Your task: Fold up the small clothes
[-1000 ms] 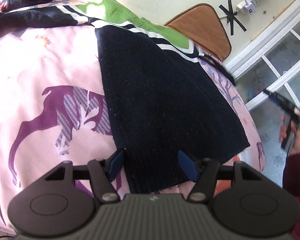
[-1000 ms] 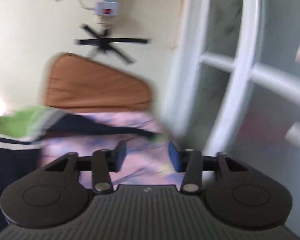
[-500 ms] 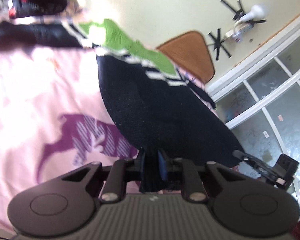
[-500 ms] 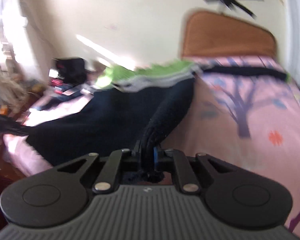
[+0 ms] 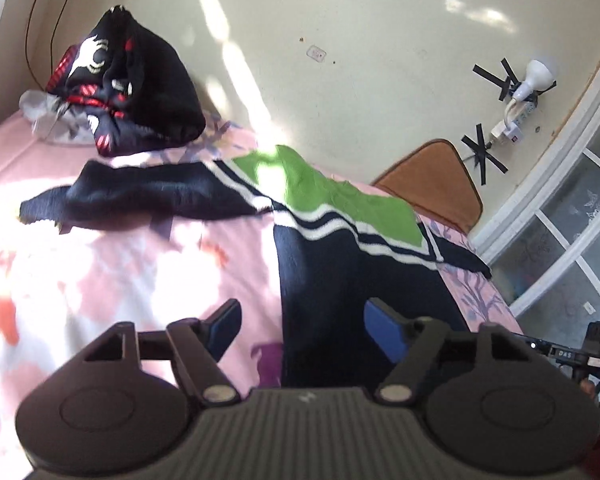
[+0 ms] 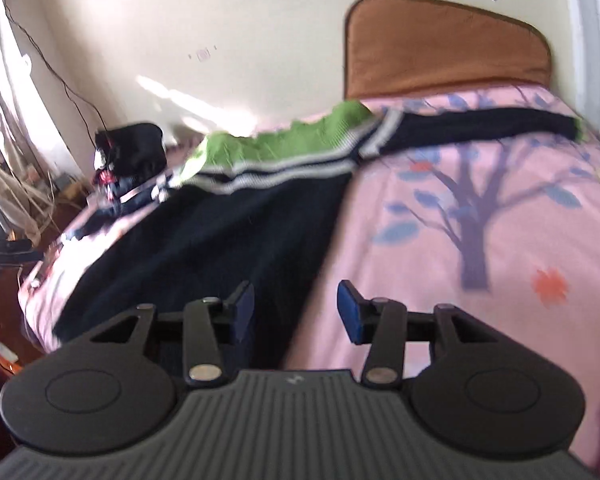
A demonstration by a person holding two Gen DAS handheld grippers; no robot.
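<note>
Both grippers spread apart over a navy sweater lying on the bed.

At far left, a dark bundle of clothes [image 5: 128,88] sits against the wall on the pink bedspread [image 5: 100,272]. The left gripper [image 5: 302,330] has its jaws wide apart, empty, over the near left edge of the navy sweater [image 5: 340,264], which lies flat with its green yoke toward the far side and one sleeve stretched out left. The right gripper [image 6: 296,310] is likewise spread, holding nothing, straddling the sweater's [image 6: 220,240] near right edge. An orange-brown cushion [image 6: 440,48] stands against the wall at far right.
</note>
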